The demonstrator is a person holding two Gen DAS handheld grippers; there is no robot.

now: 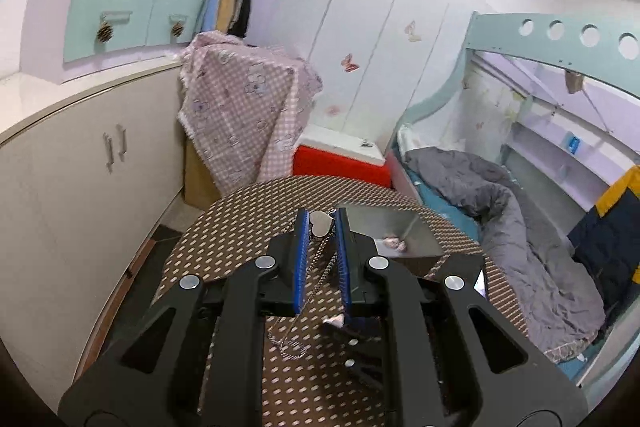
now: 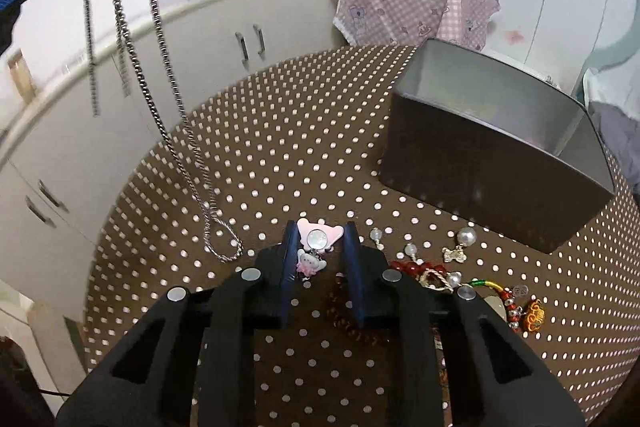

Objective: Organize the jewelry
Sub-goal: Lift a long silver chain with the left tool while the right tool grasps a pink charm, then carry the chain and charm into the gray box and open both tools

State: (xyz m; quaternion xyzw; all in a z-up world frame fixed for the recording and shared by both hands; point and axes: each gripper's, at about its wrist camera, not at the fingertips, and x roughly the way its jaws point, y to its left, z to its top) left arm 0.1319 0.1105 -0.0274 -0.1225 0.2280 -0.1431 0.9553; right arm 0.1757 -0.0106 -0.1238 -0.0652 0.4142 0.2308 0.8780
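Note:
My left gripper is shut on a silver chain necklace with a heart pendant. Its chain hangs down over the dotted table. In the right wrist view the same chain dangles from the left gripper at the top left, with its lower loop touching the table. My right gripper is shut on a pink brooch with a pearl and a small charm, low over the table. A grey metal box stands open at the right; it also shows in the left wrist view, with a pink item inside.
Loose jewelry lies right of my right gripper: red beads, a pearl charm, a beaded bracelet with a gold knot. The round brown dotted table stands next to white cabinets. A bed lies beyond.

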